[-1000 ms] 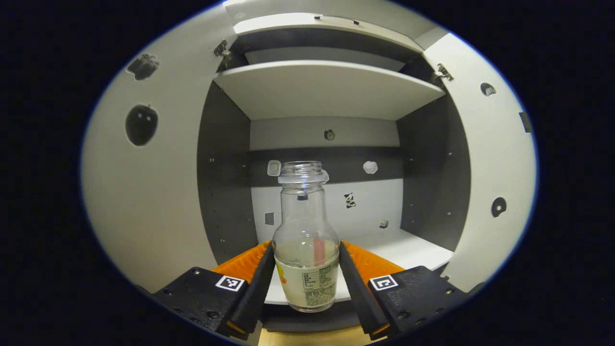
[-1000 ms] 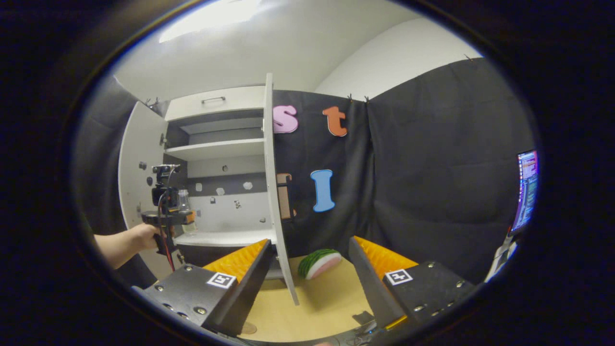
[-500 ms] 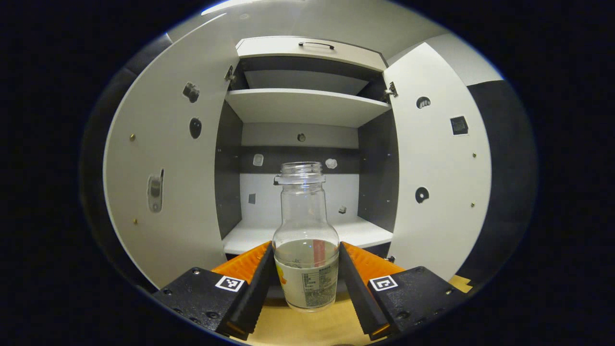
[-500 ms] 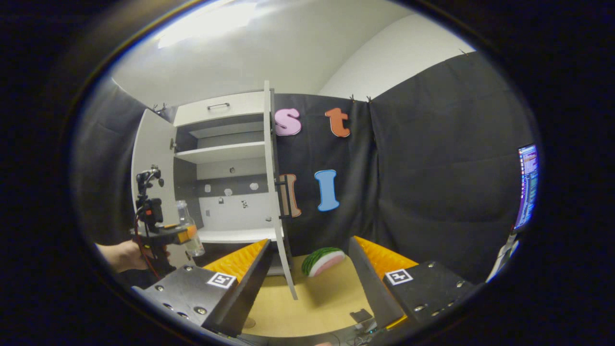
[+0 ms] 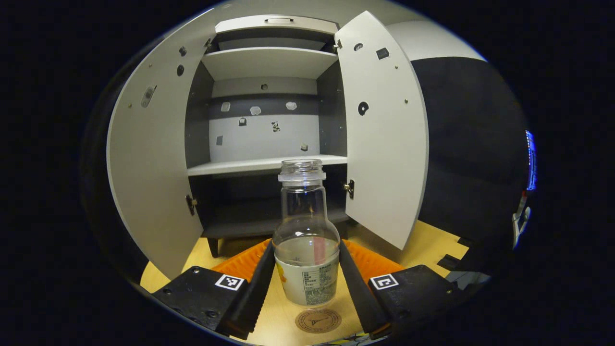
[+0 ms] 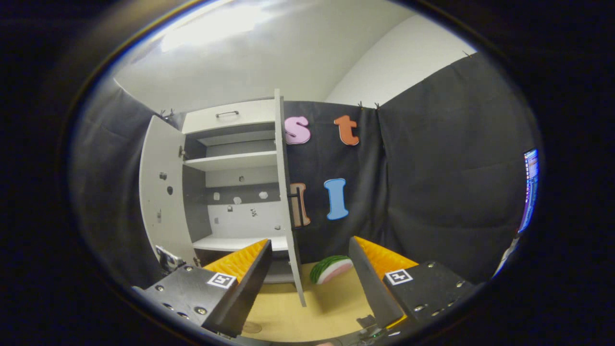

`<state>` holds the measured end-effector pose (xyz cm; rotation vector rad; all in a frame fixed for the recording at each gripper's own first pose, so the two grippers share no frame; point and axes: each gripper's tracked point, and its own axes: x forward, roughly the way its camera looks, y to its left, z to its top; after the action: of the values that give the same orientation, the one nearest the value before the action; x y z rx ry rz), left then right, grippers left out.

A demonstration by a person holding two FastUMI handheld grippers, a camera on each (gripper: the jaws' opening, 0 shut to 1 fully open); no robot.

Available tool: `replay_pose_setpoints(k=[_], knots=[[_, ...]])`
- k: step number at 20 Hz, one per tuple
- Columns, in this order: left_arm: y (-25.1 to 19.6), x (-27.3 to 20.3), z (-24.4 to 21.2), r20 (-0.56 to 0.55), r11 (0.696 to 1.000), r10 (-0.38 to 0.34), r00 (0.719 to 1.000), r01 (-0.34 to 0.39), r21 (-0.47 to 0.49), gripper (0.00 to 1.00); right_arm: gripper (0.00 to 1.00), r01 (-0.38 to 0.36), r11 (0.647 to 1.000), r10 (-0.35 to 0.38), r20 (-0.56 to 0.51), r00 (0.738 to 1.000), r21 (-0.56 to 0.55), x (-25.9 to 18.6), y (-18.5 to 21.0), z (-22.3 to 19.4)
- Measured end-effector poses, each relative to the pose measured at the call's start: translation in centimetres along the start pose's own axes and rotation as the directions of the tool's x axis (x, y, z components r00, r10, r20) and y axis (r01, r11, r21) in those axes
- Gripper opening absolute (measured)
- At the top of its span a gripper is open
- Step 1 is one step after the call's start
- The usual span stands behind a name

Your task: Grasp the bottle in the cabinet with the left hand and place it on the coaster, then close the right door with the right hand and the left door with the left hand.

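Observation:
A clear glass bottle (image 5: pixel 302 206) with no cap and a label round its lower part stands upright between my left gripper's (image 5: pixel 305 247) fingers, which press on both its sides. Just below its base a round brown coaster (image 5: pixel 317 320) lies on the wooden table (image 5: pixel 423 247). Behind it is the white cabinet (image 5: pixel 264 166), with the left door (image 5: pixel 149 168) and the right door (image 5: pixel 384 144) both swung wide. In the right gripper view my right gripper (image 6: pixel 307 283) is open and holds nothing, in front of the right door's (image 6: pixel 289 206) edge.
A watermelon slice (image 6: pixel 331 268) lies on the table right of the cabinet (image 6: pixel 230 192). A lit screen (image 6: pixel 528 192) stands at the far right. The cabinet's lower shelf (image 5: pixel 250 166) is bare, with small stickers on its back wall.
My left gripper has drawn back out of the cabinet with the bottle and come down toward the table; the coaster has come into view. The right gripper has hardly moved.

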<state>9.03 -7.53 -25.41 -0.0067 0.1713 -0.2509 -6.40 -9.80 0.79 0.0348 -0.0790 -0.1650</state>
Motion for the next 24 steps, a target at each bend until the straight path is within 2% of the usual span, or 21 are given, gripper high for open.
replay_pose_setpoints(k=[5,6,8,10,13,14,16,17,18,19,21,24], knots=[[-1.1,-0.4,-3.2,0.039,0.997,-0.073,0.997,0.073,-0.010,0.80,0.93,0.010,1.000,-0.011,-0.051,0.999,-0.016,0.9,0.9,-2.4],[-1.4,-0.2,-4.3,0.032,0.996,-0.090,0.995,0.090,-0.015,0.81,0.97,0.018,1.000,-0.020,-0.063,0.998,-0.023,1.1,0.9,-2.9],[-2.6,0.1,-6.8,0.001,0.989,-0.149,0.989,0.149,-0.011,0.80,0.97,0.032,0.999,-0.033,-0.089,0.995,-0.018,1.7,0.9,-3.7],[-2.7,0.1,-10.0,-0.062,0.984,-0.173,0.983,0.176,0.037,0.80,0.97,0.029,1.000,-0.028,-0.103,0.994,0.007,2.4,1.4,-4.0],[-3.0,0.0,-12.4,-0.070,0.966,-0.217,0.974,0.225,0.125,0.81,0.93,0.045,0.999,-0.042,-0.101,0.994,0.021,4.0,1.7,-4.5],[-3.1,0.0,-13.0,-0.067,0.960,-0.237,0.969,0.244,0.140,0.81,0.97,0.050,0.998,-0.047,-0.107,0.993,0.031,4.5,1.9,-4.8],[-3.4,0.4,-13.3,-0.048,0.950,-0.267,0.963,0.271,0.153,0.81,0.97,0.052,0.998,-0.046,-0.135,0.990,0.040,5.3,2.6,-6.2],[-3.4,0.5,-13.6,-0.053,0.948,-0.274,0.960,0.279,0.153,0.81,0.93,0.057,0.998,-0.051,-0.144,0.988,0.032,5.6,2.8,-6.6],[-3.6,0.6,-13.9,-0.053,0.945,-0.287,0.956,0.292,0.145,0.81,0.97,0.054,0.998,-0.049,-0.150,0.987,0.023,5.9,3.0,-7.0],[-3.7,0.7,-14.0,-0.050,0.941,-0.304,0.951,0.308,0.139,0.81,0.97,0.049,0.999,-0.046,-0.153,0.987,0.015,6.3,3.3,-7.1],[-3.4,0.8,-14.4,-0.077,0.939,-0.305,0.949,0.313,0.143,0.81,0.97,0.045,0.999,-0.043,-0.148,0.988,0.010,7.0,3.6,-7.2],[-2.9,1.2,-14.2,-0.054,0.934,-0.298,0.953,0.302,0.188,0.81,0.97,0.041,0.999,-0.038,-0.153,0.987,0.018,7.7,4.1,-8.1]])
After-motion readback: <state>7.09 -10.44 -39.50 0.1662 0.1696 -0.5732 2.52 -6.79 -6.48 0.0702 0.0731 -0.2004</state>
